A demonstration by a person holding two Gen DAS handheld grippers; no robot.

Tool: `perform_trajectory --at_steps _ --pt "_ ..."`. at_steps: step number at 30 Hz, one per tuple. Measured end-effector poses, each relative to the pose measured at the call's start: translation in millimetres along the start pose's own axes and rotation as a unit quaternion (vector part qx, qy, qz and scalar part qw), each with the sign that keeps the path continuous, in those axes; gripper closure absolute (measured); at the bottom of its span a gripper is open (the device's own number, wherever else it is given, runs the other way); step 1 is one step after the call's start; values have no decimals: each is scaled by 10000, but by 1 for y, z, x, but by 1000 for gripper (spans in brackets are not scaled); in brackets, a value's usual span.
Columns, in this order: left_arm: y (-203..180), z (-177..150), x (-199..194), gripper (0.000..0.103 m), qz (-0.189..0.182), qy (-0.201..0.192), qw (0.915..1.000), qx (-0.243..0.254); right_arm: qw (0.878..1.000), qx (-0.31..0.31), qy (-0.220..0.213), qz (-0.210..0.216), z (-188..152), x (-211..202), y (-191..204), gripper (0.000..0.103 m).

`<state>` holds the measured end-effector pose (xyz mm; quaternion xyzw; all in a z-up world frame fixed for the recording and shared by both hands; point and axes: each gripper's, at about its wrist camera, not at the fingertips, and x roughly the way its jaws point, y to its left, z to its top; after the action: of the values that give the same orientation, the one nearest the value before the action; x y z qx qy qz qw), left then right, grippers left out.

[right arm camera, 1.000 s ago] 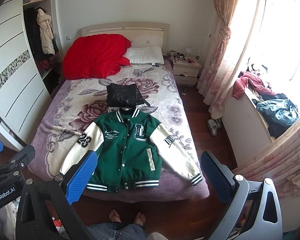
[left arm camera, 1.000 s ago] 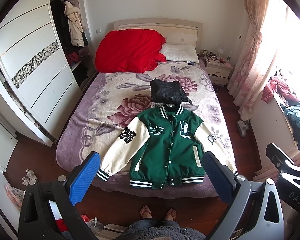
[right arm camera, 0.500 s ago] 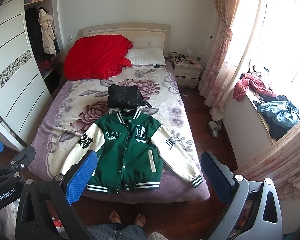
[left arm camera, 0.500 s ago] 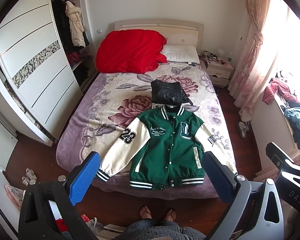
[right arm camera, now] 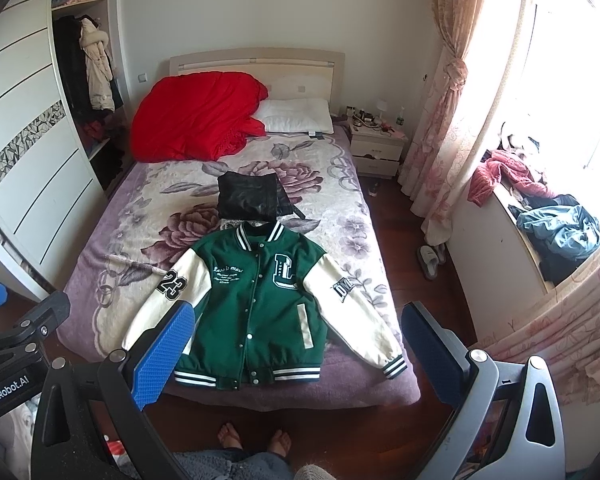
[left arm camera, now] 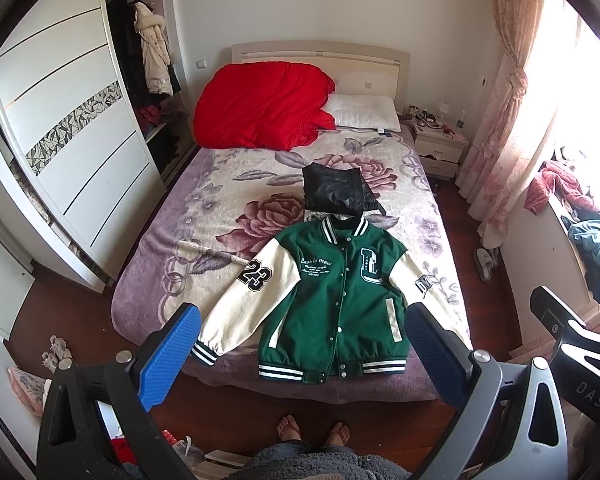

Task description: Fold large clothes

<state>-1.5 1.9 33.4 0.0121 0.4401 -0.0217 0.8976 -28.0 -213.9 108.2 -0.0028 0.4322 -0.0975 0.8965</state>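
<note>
A green varsity jacket point(left arm camera: 336, 300) with cream sleeves lies spread flat, front up, at the foot of the bed; it also shows in the right wrist view point(right arm camera: 260, 304). A folded black garment point(left arm camera: 336, 192) lies just beyond its collar, also seen in the right wrist view point(right arm camera: 252, 196). My left gripper point(left arm camera: 300, 356) is open and empty, held high above the floor before the bed's foot. My right gripper point(right arm camera: 296, 356) is open and empty beside it. Neither touches the jacket.
The bed point(left arm camera: 204, 216) has a floral blanket, a red duvet point(left arm camera: 260, 108) and a pillow point(left arm camera: 364, 112) at its head. A white wardrobe point(left arm camera: 60, 152) stands left, a nightstand point(left arm camera: 440, 148) and curtains right. The person's feet point(left arm camera: 312, 432) stand on the wooden floor.
Both grippers have drifted slightly, so the view shifts a little. The jacket and the grippers' opening are the same.
</note>
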Motion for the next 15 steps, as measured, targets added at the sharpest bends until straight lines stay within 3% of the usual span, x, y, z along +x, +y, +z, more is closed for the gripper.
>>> perform_trajectory --at_steps 15 --pt "1 6 4 0 -22 -19 10000 -15 10000 13 -46 19 -2 1 -1 0"
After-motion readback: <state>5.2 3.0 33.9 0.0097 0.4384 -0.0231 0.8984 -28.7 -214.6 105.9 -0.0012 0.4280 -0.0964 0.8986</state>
